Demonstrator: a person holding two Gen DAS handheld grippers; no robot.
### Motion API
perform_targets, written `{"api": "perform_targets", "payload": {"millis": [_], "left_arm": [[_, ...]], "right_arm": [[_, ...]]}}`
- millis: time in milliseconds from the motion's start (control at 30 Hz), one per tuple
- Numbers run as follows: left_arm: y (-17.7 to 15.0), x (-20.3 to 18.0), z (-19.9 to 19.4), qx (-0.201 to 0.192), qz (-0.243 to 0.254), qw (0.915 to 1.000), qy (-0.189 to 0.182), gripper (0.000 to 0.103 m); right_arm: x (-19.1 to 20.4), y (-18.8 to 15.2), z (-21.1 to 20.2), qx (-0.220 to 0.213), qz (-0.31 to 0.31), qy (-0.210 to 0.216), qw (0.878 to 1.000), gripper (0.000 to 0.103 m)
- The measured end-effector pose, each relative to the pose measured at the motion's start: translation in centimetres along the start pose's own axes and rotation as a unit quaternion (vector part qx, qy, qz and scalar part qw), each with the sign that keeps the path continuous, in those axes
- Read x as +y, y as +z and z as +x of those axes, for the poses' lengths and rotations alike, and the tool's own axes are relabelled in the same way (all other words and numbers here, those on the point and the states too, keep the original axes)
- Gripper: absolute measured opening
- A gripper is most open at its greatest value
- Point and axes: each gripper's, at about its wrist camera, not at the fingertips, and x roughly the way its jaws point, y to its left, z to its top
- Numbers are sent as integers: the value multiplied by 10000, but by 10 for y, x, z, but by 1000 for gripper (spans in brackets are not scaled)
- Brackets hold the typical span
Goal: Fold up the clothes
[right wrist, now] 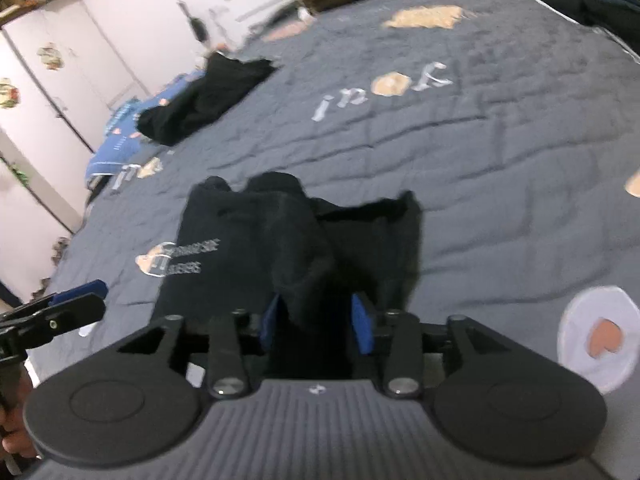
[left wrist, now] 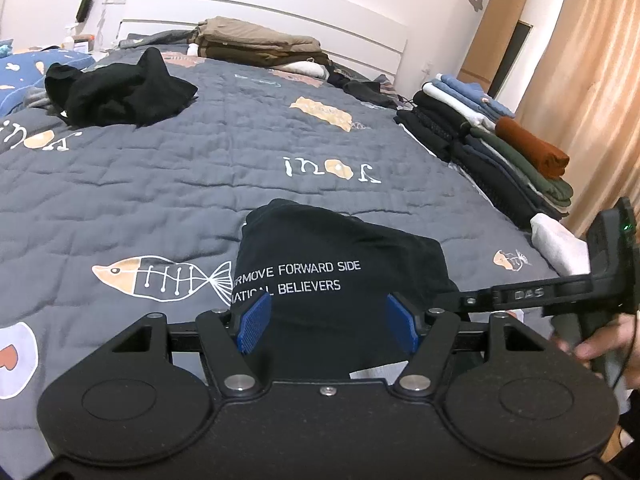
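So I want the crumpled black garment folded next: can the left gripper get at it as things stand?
Probably yes: the left gripper is open, and only bare grey quilt lies before the crumpled black garment, though far off.

Both tongs tilt down over the black T-shirt [left wrist: 340,256]. The left tongs [left wrist: 328,320] stand wide, blue pads clear of the cloth. The right tongs [right wrist: 318,322] straddle a raised fold, pads apart. A hand [left wrist: 600,340] grips the right handle.

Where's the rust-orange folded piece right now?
In the left wrist view, the rust-orange garment tops the folded stack along the bed's right edge, near the curtain.
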Motion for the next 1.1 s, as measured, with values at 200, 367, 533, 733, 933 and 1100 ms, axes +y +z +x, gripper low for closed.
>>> {"api": "perform_targets", "payload": {"millis": [200, 367, 533, 733, 933, 1100], "left_arm": [[0, -2, 1, 15, 22, 10000, -4, 63], [-1, -4, 2, 31, 92, 10000, -5, 63], [-1, -3, 2, 28, 74, 10000, 17, 63], [-3, -8, 4, 70, 153, 9999, 2, 63], [-3, -7, 3, 59, 162, 9999, 19, 63], [-3, -9, 4, 68, 190, 9998, 11, 63]], "right_arm": [[-1, -11, -7, 241, 64, 313, 9992, 42], [10, -26, 3, 457, -296, 314, 9980, 19], [20, -23, -24, -62, -678, 317, 9972, 7], [13, -22, -27, -56, -950, -313, 9950, 7], [-3, -21, -32, 191, -477, 119, 9986, 11], [-9, -21, -44, 149, -304, 642, 9974, 13]]}}
